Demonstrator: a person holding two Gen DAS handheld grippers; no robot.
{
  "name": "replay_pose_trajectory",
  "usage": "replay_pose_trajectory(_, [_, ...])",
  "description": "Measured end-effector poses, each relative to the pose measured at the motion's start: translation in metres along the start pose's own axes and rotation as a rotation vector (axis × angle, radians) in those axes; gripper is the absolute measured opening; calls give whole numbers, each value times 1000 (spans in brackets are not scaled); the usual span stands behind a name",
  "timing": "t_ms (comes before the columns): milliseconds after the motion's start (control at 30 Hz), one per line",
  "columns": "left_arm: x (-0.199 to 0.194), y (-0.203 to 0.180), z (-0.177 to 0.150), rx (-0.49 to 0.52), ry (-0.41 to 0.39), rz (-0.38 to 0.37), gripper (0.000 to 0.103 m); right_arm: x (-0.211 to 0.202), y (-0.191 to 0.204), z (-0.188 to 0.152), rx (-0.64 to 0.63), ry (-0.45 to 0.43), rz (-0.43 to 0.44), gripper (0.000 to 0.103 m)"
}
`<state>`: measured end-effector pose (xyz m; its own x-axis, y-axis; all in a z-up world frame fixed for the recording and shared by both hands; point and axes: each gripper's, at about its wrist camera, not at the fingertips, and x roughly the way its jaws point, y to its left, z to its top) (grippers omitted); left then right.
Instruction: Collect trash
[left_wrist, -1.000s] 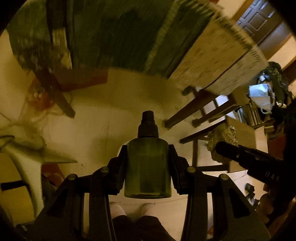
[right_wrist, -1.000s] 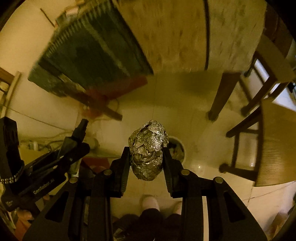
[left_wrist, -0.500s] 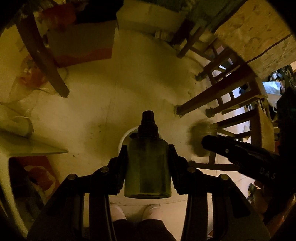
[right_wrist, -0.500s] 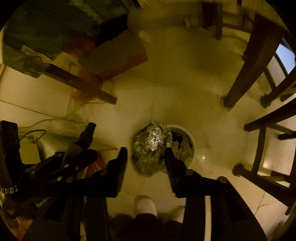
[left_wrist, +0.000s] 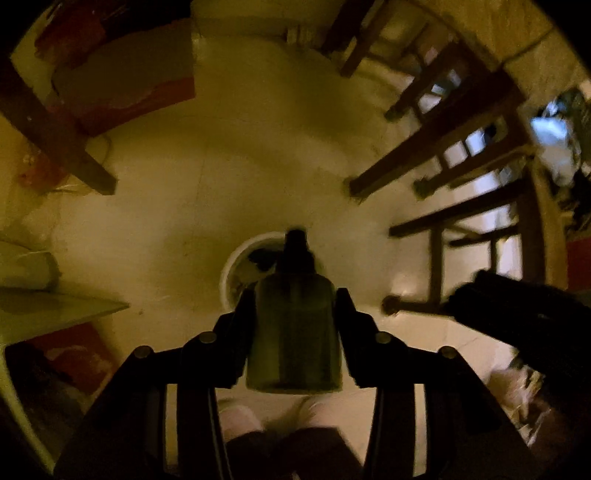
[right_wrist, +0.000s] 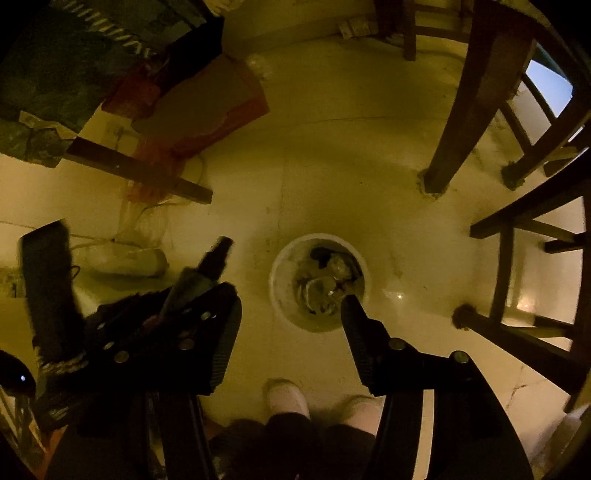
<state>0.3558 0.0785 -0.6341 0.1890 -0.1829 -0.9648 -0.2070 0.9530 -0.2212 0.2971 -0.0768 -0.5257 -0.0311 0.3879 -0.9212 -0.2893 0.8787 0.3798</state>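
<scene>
My left gripper (left_wrist: 295, 295) is shut on a dark green bottle (left_wrist: 293, 332) with a black cap, held above a white round bin (left_wrist: 231, 273) on the floor. In the right wrist view the left gripper and the bottle (right_wrist: 207, 269) show at the left. My right gripper (right_wrist: 290, 306) is open and empty above the bin (right_wrist: 280, 291). A crumpled foil ball (right_wrist: 321, 291) lies inside the bin among other trash.
Dark wooden chair legs (right_wrist: 472, 110) and table legs (left_wrist: 424, 155) stand to the right. A red and tan bag (right_wrist: 207, 107) and a slanted wooden leg (right_wrist: 140, 170) lie at the upper left. My feet (right_wrist: 288, 398) are just below the bin.
Both grippers swung down over the floor bin. My right gripper opened and the foil ball dropped into the bin. The left gripper kept hold of the bottle.
</scene>
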Motion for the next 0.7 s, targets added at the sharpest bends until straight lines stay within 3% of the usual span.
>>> replay_pose_trajectory(167, [-27, -13, -1, 28, 15, 6, 48, -41, 10, -2, -9, -16, 5, 52])
replay_pose_trajectory(300, [-74, -28, -2, 57, -15, 32, 49, -86, 22, -5, -42, -52, -4, 52])
replay_pose_trajectory(500, [-182, -48, -9, 31, -113, 52, 48, -177, 46, -12, -87, -137, -14, 52])
replay_pose_trajectory(700, [-323, -75, -33, 11, -291, 65, 49, -284, 72, -34, -141, -266, -16, 52])
